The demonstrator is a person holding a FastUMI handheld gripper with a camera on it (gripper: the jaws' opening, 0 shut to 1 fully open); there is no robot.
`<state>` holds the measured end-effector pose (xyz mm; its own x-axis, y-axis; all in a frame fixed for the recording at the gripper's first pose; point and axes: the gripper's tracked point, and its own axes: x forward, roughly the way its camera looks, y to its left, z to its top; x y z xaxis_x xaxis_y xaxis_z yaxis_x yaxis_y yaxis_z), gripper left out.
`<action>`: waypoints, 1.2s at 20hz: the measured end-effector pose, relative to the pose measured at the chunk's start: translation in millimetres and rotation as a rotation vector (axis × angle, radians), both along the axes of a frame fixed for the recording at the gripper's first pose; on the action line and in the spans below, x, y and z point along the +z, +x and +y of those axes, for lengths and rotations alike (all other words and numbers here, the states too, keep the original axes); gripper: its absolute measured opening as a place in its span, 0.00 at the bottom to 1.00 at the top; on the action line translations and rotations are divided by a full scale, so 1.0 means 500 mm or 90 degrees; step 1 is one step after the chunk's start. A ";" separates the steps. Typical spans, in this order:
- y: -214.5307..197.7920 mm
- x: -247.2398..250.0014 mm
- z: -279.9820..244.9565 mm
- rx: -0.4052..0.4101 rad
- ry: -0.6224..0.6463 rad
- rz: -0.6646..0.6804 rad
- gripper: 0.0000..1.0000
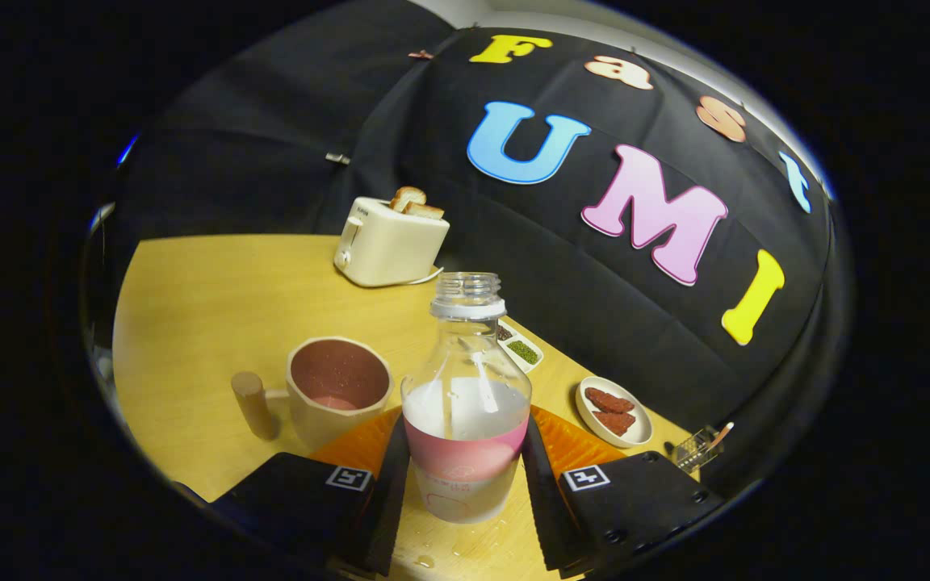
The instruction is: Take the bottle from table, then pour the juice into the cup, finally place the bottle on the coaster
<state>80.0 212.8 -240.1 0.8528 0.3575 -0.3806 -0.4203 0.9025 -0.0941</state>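
Observation:
A clear, uncapped bottle (466, 403) with a pink label and a little pink juice stands upright between my fingers. My gripper (466, 426) is shut on the bottle, one finger (391, 492) pressing its left side and the other finger (544, 492) its right. An orange ribbed coaster (570, 445) lies just beyond the fingers, behind the bottle's base. Left of the bottle, a beige cup (338, 387) with a wooden handle holds some pink juice. Whether the bottle's base rests on the table or hangs just above it, I cannot tell.
A cream toaster (388, 242) with bread slices stands at the back of the wooden table (198, 307). A small divided dish (521, 351) of seeds and an oval plate (612, 411) with reddish pieces lie to the right, near the black cloth wall. A few droplets (426, 558) lie on the table near the fingers.

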 end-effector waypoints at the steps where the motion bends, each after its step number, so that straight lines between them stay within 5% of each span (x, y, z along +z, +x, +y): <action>1: 0.001 0.010 -0.007 -0.008 0.048 0.008 0.70; 8: 0.070 0.083 -0.046 -0.055 0.238 -0.020 0.71; 24: 0.242 -0.064 -0.046 -0.107 0.263 -0.005 0.72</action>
<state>200.9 189.9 -272.3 0.9143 0.3347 -0.2281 -0.2658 0.9208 0.2854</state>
